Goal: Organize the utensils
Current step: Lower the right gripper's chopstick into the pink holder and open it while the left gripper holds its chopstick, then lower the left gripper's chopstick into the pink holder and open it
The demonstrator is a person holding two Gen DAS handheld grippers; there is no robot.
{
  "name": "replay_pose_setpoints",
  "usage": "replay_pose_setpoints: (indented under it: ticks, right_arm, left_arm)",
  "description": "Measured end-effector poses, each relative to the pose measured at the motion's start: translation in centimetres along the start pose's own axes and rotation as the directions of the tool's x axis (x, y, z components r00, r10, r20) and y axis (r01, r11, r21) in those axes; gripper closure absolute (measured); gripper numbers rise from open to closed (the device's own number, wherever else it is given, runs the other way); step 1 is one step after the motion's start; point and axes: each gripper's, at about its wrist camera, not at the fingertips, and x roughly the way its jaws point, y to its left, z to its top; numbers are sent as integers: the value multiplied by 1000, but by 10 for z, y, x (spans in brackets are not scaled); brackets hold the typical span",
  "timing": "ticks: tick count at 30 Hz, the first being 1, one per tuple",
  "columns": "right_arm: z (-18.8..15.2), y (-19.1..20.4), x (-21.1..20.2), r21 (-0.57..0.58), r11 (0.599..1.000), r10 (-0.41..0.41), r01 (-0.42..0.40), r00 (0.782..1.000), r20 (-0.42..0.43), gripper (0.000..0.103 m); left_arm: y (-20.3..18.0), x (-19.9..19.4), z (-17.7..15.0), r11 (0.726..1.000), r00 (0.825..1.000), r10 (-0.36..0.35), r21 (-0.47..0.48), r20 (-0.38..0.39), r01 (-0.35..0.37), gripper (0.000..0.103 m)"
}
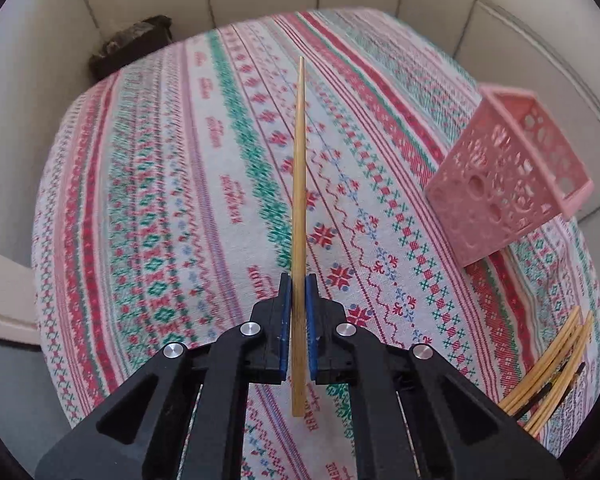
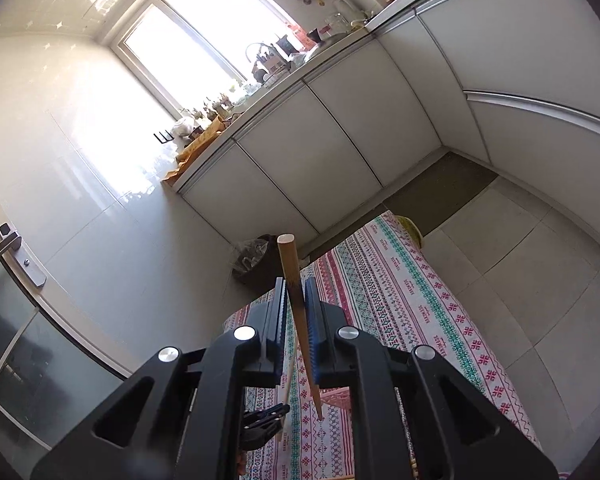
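A pale bamboo chopstick (image 1: 299, 184) stands between the blue pads of my left gripper (image 1: 299, 280), which is shut on its thick end; the thin tip points away over the patterned tablecloth (image 1: 172, 200). A pink perforated basket (image 1: 508, 176) stands on the cloth to the right. Several more chopsticks (image 1: 552, 368) lie bundled at the lower right. In the right wrist view my right gripper (image 2: 296, 284) is shut on a darker chopstick (image 2: 289, 258), round butt end up and thin tip down towards the cloth (image 2: 400, 292).
A dark bin (image 1: 132, 46) with a bag in it sits on the floor past the table's far corner, also seen as the bin (image 2: 252, 256) by the wall. White cabinets (image 2: 340, 136) and tiled floor (image 2: 520, 264) surround the table.
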Motion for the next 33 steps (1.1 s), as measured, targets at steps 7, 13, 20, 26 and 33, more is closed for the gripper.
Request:
replay_pose_setpoints:
  ticks: [7,13,20,26,33]
  right_arm:
    - [-2,13,-7,-9,999,52,-52,998,30,92]
    - [3,27,-7,-64,996,61,-55,993,97,92]
    - [3,35,26,-191,982,30,2,986,164,92]
    - [-27,16,94,-234,972,28,-11,997,69,85]
    - [-24,21,73,-228,974,25,0,994,105,49]
  left_arm:
    - [-13,-143,-21,993,888,-35,-84,458,83,97]
    - [-33,-217,-25,981,741,-37,-118,671,156,97]
    - [-32,-233,-33,982,700,-37,-106,713,159,97]
    - [-29,-225,-35,981,699,-26,-117,714,156,97]
    - [-39,-214,-21,972,686,-97,-80,721,222,97]
